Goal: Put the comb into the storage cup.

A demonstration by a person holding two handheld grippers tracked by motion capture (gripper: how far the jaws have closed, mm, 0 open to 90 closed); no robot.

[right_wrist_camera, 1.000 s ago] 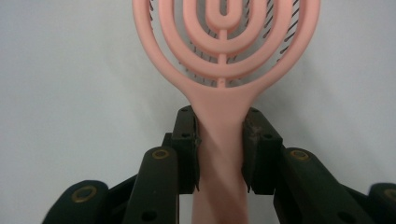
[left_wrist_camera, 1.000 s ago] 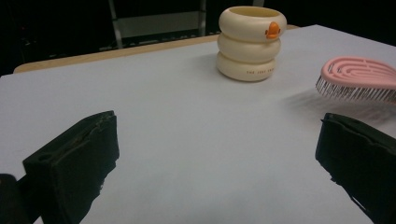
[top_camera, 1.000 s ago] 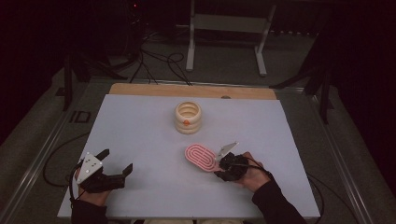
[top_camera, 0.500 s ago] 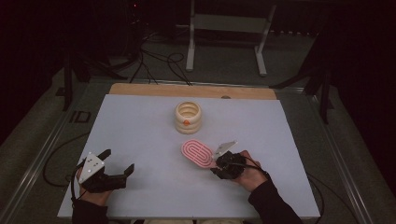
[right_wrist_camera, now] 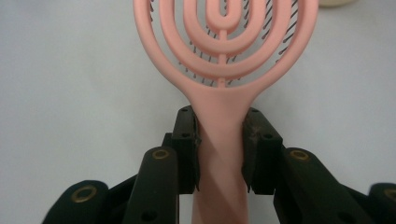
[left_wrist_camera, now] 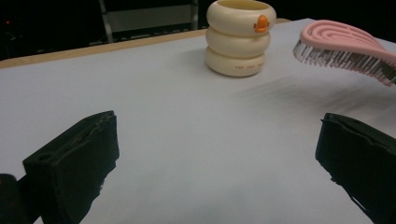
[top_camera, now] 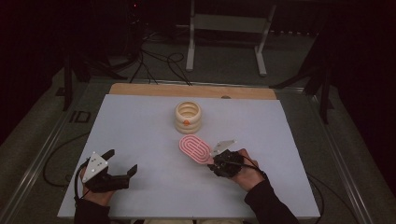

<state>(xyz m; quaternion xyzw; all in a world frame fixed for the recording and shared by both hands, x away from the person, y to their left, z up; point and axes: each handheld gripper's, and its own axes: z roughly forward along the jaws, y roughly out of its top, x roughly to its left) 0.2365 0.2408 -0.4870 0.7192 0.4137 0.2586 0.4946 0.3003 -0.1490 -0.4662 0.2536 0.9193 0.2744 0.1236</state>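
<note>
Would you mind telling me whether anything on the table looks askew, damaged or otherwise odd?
Nothing stands out. The pink brush is held by its handle in the right gripper, bristles down and off the table. The cream holder stands upright. The left gripper is open with nothing between its jaws.

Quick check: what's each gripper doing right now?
Left gripper: jaws open, holding nothing.
Right gripper: jaws closed on the handle of the pink hairbrush.
</note>
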